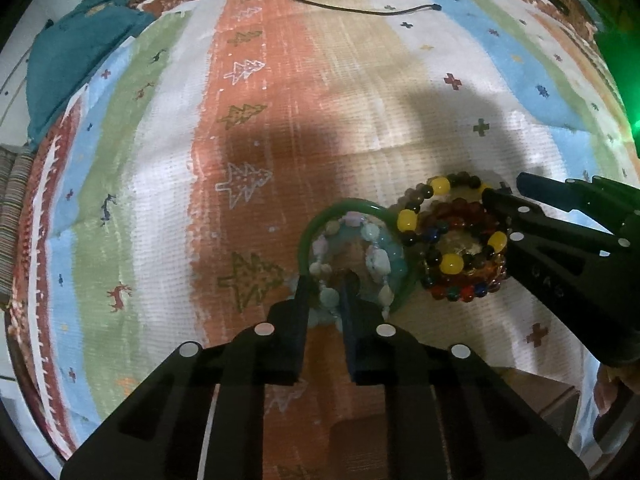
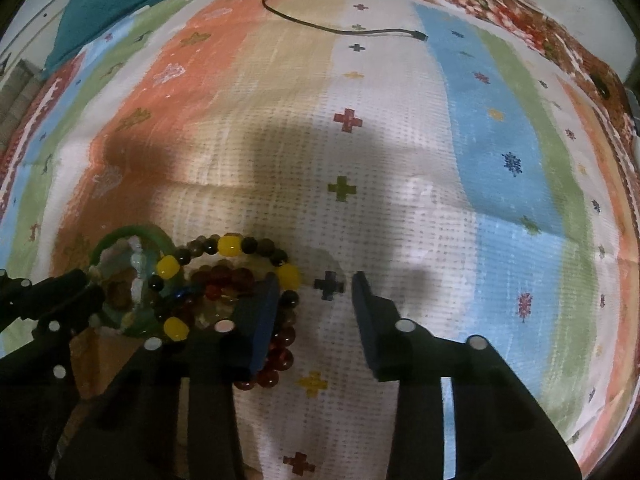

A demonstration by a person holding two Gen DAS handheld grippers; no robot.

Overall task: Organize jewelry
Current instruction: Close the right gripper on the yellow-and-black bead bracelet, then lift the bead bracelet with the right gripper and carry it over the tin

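Two piles of bracelets lie side by side, touching, on a striped patterned cloth (image 1: 360, 100) that covers the surface. The left claw (image 1: 326, 294) is narrowed around the near rim of the pale pile: one finger stands outside the ring, the other inside its opening, so it appears to be pinching the pastel bead bracelet (image 1: 374, 256) that sits within the green bangle (image 1: 344, 205). Whether the pads press firmly on the beads cannot be told. That pile lies directly ahead of the left claw, at its fingertips. The right claw (image 2: 316, 284) is spread wide and holds nothing; between its fingers only bare cloth shows. The second pile lies to its left, its left finger resting against or just over the beads: a black-and-yellow bead bracelet (image 2: 228, 246) on top, and red-amber bead bracelets (image 2: 276, 356) beneath. Count: one green bangle, at least one pastel strand, one black-and-yellow strand, and what looks like two or three dark red and mixed-colour strands; the lower ones overlap too much for a sure number. In judgement, the coming move turns on the right claw shifting leftward to straddle the dark pile's rim. A black cable (image 2: 340, 30) lies far ahead, and a teal cloth (image 1: 80, 52) far ahead-left.
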